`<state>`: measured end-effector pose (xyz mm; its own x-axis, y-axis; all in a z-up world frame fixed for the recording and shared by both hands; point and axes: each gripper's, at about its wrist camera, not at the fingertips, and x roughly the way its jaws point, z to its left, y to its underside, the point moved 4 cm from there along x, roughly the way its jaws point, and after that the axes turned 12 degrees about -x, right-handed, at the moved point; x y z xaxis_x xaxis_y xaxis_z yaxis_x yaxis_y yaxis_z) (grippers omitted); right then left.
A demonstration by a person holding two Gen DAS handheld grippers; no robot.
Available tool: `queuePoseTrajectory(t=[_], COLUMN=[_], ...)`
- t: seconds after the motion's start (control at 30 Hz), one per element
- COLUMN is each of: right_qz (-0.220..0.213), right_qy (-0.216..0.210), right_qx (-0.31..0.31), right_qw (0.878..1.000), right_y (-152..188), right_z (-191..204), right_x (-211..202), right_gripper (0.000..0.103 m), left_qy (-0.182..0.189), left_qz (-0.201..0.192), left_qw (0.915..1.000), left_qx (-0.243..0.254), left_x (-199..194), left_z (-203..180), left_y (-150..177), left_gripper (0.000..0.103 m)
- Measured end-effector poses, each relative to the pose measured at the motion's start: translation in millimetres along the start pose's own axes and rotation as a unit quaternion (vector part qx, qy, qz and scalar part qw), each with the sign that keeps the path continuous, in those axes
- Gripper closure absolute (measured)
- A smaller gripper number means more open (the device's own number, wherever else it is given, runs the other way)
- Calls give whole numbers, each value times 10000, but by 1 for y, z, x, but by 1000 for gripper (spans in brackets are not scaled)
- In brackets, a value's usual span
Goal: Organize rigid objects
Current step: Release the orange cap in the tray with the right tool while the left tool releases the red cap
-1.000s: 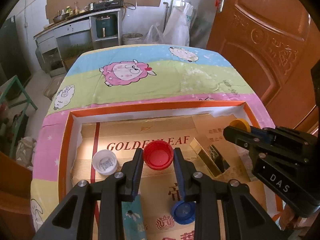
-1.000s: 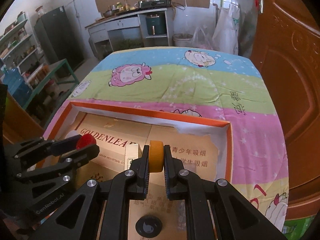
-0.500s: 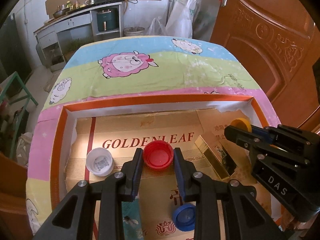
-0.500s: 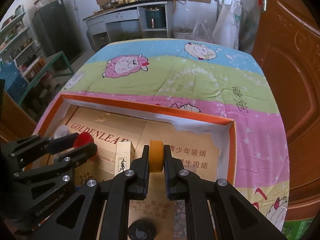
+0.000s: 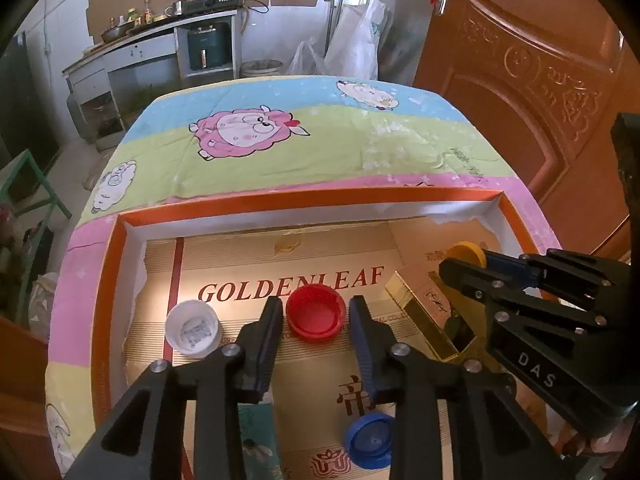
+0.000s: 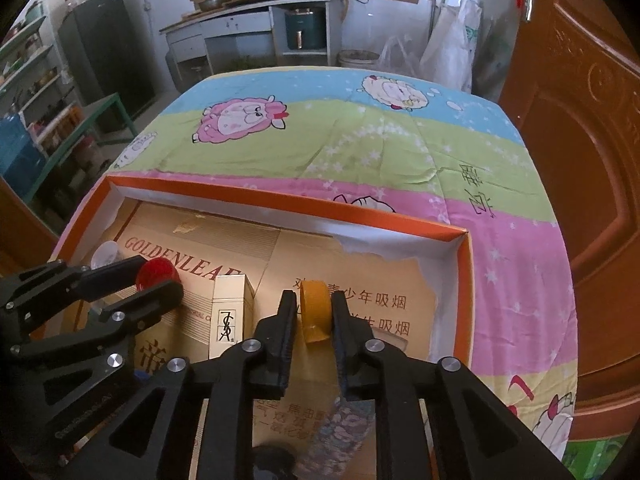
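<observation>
Left gripper (image 5: 316,316) is spreading its jaws off the red cap (image 5: 316,312), which now lies loose between them on the floor of the orange-rimmed box (image 5: 280,202), right of the white cap (image 5: 193,328); earlier they pinched it, so this cap looks placed. Right gripper (image 6: 314,316) is likewise opening around the yellow cap (image 6: 316,314), on edge at the box's right; gaps seem to show where it was clamped before.

Both wrist views — close, angled down, seemingly — share orange tray (image 5: 304,199).

A carved brown door (image 5: 532,92) stands right of white tiled walls and a cluttered kitchen counter (image 6: 256,4).
</observation>
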<state>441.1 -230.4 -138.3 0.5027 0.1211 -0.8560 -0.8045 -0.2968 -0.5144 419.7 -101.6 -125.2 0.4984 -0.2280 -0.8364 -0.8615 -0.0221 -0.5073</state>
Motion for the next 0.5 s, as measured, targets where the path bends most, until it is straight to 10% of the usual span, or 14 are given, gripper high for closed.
queuePoseTrajectory(t=[0.5], right_qz=[-244], right_qy=[14], right_qx=[116], right_qw=[9996], right_y=[2], right_z=[-5], right_x=[-11], right_gripper=[65], left_qy=[87], left_qz=[-354], left_qw=[9993], left_qx=[35], left_x=[-17], left_z=[-3], left_y=[-1], left_gripper=[67])
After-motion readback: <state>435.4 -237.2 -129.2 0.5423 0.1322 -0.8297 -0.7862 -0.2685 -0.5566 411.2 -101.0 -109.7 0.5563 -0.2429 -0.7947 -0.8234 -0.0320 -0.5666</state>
